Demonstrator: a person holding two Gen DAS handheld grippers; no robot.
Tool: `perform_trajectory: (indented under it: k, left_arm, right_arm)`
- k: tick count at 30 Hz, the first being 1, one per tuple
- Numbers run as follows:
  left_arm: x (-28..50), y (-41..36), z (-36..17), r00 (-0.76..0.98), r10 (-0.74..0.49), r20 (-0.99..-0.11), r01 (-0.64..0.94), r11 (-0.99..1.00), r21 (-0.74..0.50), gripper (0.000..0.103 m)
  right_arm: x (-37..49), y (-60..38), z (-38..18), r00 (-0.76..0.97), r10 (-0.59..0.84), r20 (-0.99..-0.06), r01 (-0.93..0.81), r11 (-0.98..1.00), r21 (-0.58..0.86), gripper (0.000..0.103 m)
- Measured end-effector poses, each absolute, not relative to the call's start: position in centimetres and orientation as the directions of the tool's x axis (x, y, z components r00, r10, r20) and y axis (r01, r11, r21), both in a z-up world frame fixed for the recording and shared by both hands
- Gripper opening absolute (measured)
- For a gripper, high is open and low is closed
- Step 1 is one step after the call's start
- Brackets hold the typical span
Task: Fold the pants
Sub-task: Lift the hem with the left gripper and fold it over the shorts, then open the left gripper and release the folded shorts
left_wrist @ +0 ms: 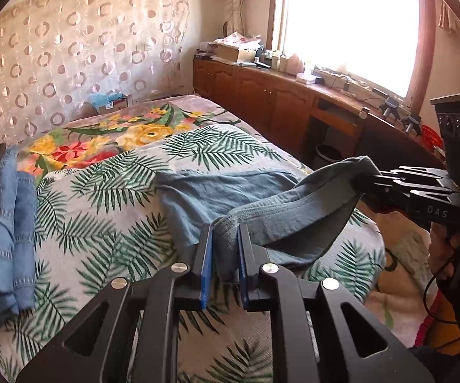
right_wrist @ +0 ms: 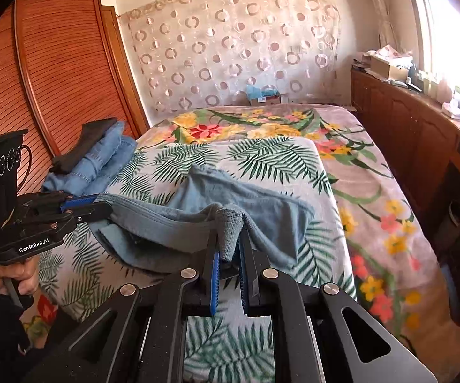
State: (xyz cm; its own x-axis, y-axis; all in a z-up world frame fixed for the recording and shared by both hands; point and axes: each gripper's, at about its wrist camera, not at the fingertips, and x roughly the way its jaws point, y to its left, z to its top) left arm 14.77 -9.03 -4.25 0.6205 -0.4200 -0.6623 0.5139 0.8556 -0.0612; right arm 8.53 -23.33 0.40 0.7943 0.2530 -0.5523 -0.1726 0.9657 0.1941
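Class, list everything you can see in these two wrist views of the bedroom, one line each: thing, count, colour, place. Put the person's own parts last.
pants: one, grey-blue, on the leaf sheet, near edge lifted
leaf sheet: one, white with green fronds, over the bed
floral blanket: one, pinkish with yellow and red flowers, under the sheet
folded clothes: one pile, blue with a dark piece on top, bed's left side
curtain: one, cream with circles, far wall
cabinets: one row, brown, below the window
wardrobe: one, reddish wood, left
left tongs: black, blue pads, shut on the pants
right tongs: black, blue pads, shut on the pants
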Motion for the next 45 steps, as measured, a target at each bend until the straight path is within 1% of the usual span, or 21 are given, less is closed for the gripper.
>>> perform_trajectory:
  k: [8,17,20,26,27,28,33,35,36,37,38,39,40,42,43,44,45]
  left_arm:
    - [19.1,-9.8,-5.6,0.599,-0.399,-0.694,0.493,0.867,-0.073,0.015]
    - [23.2,-11.0,-8.1,0.569,-0.345,-0.746,0.472,0.881,-0.048,0.015]
    - [23.5,-11.2,-8.4,0.575,-0.336,-0.746,0.471,0.881,-0.033,0.015]
    - [23.7,-11.2,-8.4,0.569,-0.343,-0.747,0.466,0.883,-0.051,0.015]
    - [23.7,-11.2,-8.4,0.568,-0.347,-0.746,0.468,0.882,-0.055,0.015]
    - [23.6,-11.2,-8.3,0.568,-0.351,-0.744,0.468,0.882,-0.058,0.016]
    - [22.7,-11.0,-7.4,0.595,-0.359,-0.72,0.472,0.88,-0.049,0.018]
    - [22.3,-10.9,-7.1,0.604,-0.351,-0.716,0.471,0.881,-0.035,0.024]
    - [22.1,-10.7,-7.0,0.608,-0.351,-0.712,0.471,0.881,-0.032,0.025]
    - [22.0,-10.6,-6.8,0.611,-0.353,-0.709,0.471,0.881,-0.033,0.029]
    - [21.9,-10.5,-6.7,0.612,-0.354,-0.708,0.47,0.882,-0.034,0.037]
    - [21.9,-10.3,-6.6,0.612,-0.354,-0.707,0.469,0.883,-0.037,0.041]
    - [21.8,-10.2,-6.5,0.614,-0.356,-0.705,0.469,0.883,-0.038,0.048]
    - [21.5,-9.9,-6.6,0.607,-0.363,-0.706,0.478,0.877,-0.04,0.052]
    - [21.4,-9.8,-6.7,0.604,-0.364,-0.709,0.48,0.876,-0.04,0.06]
    - [21.3,-9.7,-6.9,0.601,-0.364,-0.712,0.481,0.876,-0.041,0.076]
    - [21.2,-9.6,-7.2,0.6,-0.365,-0.712,0.482,0.875,-0.042,0.082]
  right_arm:
    - [12.5,-23.4,-0.8,0.775,0.246,-0.582,-0.146,0.966,0.214,0.01]
    - [17.1,-23.9,-2.7,0.744,0.246,-0.621,-0.128,0.965,0.23,0.01]
    - [17.5,-24.0,-2.9,0.74,0.247,-0.626,-0.13,0.965,0.227,0.01]
    - [17.7,-24.0,-2.5,0.751,0.247,-0.612,-0.141,0.966,0.217,0.01]
    - [17.7,-24.0,-2.3,0.755,0.242,-0.61,-0.14,0.968,0.21,0.011]
    - [17.7,-24.0,-2.2,0.759,0.235,-0.608,-0.136,0.969,0.205,0.015]
    - [16.8,-24.1,-1.4,0.778,0.222,-0.588,-0.137,0.973,0.187,0.018]
    - [16.3,-24.1,-1.1,0.791,0.208,-0.575,-0.132,0.976,0.171,0.02]
    - [16.1,-24.1,-0.9,0.796,0.208,-0.569,-0.132,0.976,0.171,0.021]
    - [16.0,-24.2,-0.8,0.797,0.208,-0.567,-0.134,0.976,0.171,0.024]
    - [15.8,-24.2,-0.7,0.798,0.204,-0.567,-0.131,0.977,0.167,0.028]
    - [15.6,-24.3,-0.8,0.8,0.201,-0.565,-0.131,0.978,0.163,0.028]
    - [15.4,-24.2,-0.9,0.802,0.202,-0.563,-0.135,0.978,0.159,0.029]
    - [15.0,-24.2,-1.3,0.798,0.208,-0.565,-0.142,0.977,0.158,0.03]
    - [14.8,-24.2,-1.6,0.794,0.211,-0.57,-0.147,0.977,0.157,0.031]
    - [14.7,-24.2,-1.9,0.79,0.212,-0.575,-0.15,0.977,0.154,0.033]
    - [14.5,-24.2,-2.3,0.786,0.213,-0.581,-0.154,0.977,0.15,0.034]
